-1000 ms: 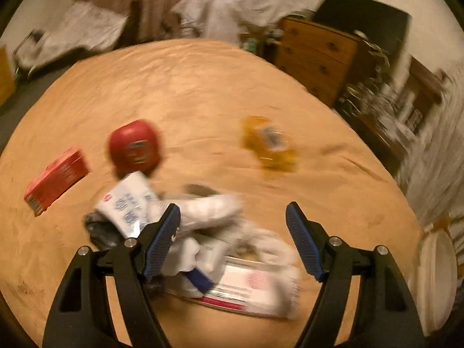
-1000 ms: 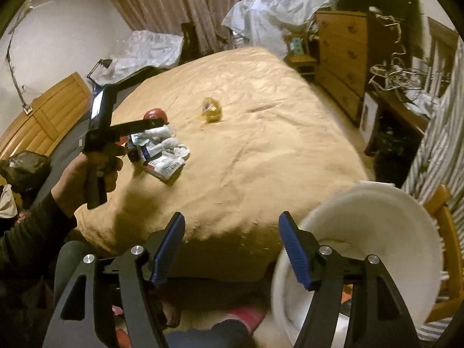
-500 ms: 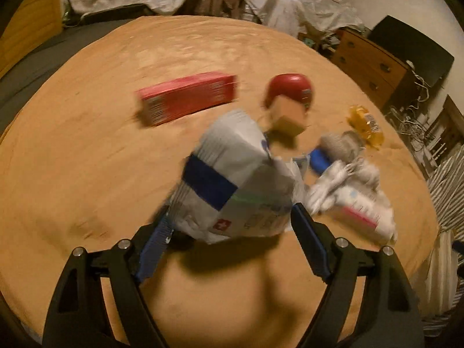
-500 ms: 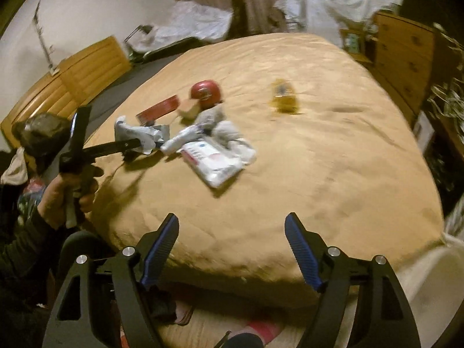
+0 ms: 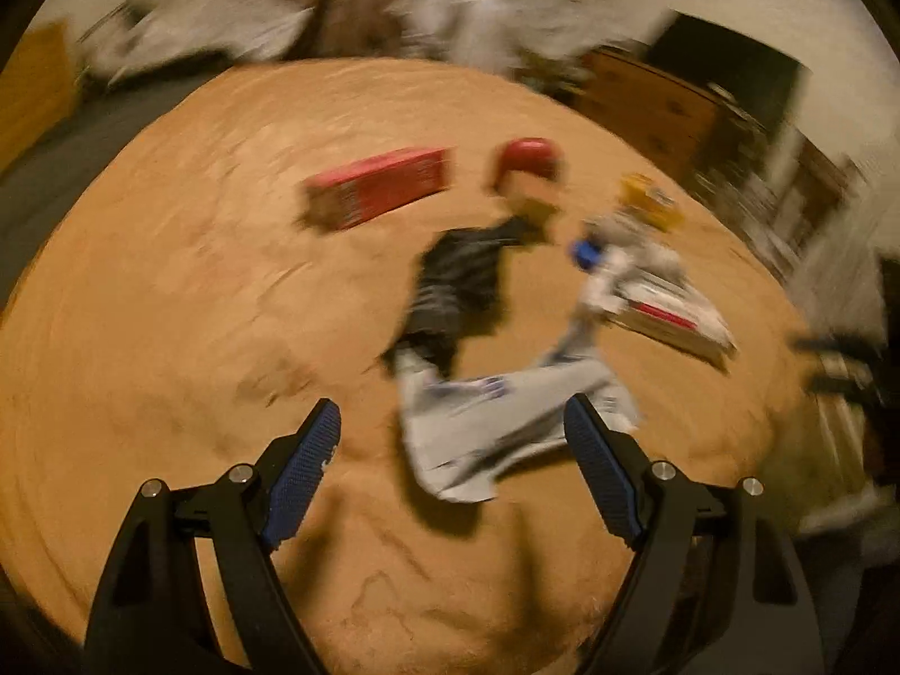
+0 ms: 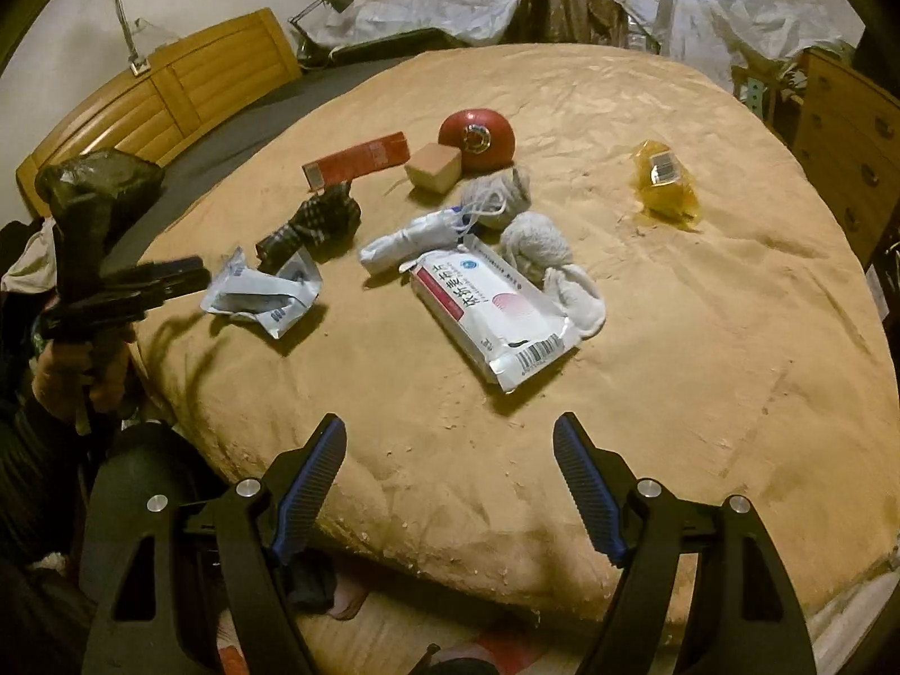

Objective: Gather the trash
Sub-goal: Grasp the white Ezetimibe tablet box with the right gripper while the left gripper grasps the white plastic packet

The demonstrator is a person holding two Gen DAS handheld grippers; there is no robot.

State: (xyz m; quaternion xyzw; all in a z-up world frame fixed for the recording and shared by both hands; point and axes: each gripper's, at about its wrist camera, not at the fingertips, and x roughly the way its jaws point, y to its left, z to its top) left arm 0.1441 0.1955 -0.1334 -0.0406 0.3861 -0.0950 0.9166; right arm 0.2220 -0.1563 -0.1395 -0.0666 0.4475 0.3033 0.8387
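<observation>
A crumpled white-and-blue wrapper (image 5: pixel 506 416) lies on the tan bedspread between and just beyond my open left gripper's (image 5: pixel 450 472) fingers; it also shows in the right wrist view (image 6: pixel 264 295), with the left gripper (image 6: pixel 169 281) just left of it. A large white packet with red print (image 6: pixel 495 309), a rolled white wrapper (image 6: pixel 410 239), white cloth scraps (image 6: pixel 540 242), a dark checked cloth (image 6: pixel 309 225), a red box (image 6: pixel 354 160), a red round tin (image 6: pixel 478 138), a tan block (image 6: pixel 433 166) and a yellow wrapper (image 6: pixel 664 180) lie on the bed. My right gripper (image 6: pixel 450 484) is open and empty at the bed's near edge.
A wooden headboard (image 6: pixel 169 90) stands at the left. A wooden dresser (image 6: pixel 844 129) stands at the right. Plastic-covered items (image 6: pixel 720 5) sit beyond the bed. The left wrist view is blurred by motion.
The white-and-blue wrapper was up between the left gripper's fingers half a second ago; it now lies on the bedspread. The right gripper has swung from the white bin toward the bed.
</observation>
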